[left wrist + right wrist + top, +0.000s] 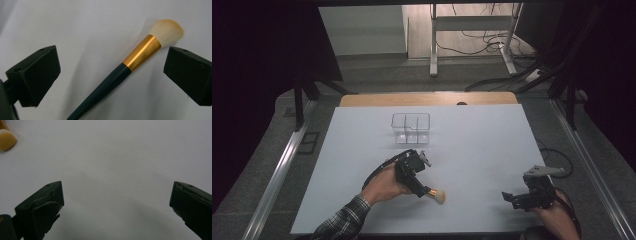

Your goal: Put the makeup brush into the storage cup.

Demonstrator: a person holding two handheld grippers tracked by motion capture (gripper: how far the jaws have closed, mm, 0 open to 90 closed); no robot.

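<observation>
A makeup brush (435, 194) with a dark handle, gold ferrule and cream bristles lies on the white table (482, 145) near the front centre. My left gripper (416, 184) hovers over its handle. In the left gripper view the brush (142, 52) runs diagonally between the two jaws, which stand wide apart and touch nothing, so the left gripper (113, 71) is open. My right gripper (512, 197) rests low at the front right, well away from the brush. It is open (116, 202) over bare table, with the brush's bristles (6, 138) at the top left corner of its view.
A clear plastic organiser (411, 128) with inner dividers stands behind the left gripper, toward the middle back of the table. A wooden strip (427, 99) borders the far edge. Metal rails run along both sides of the table.
</observation>
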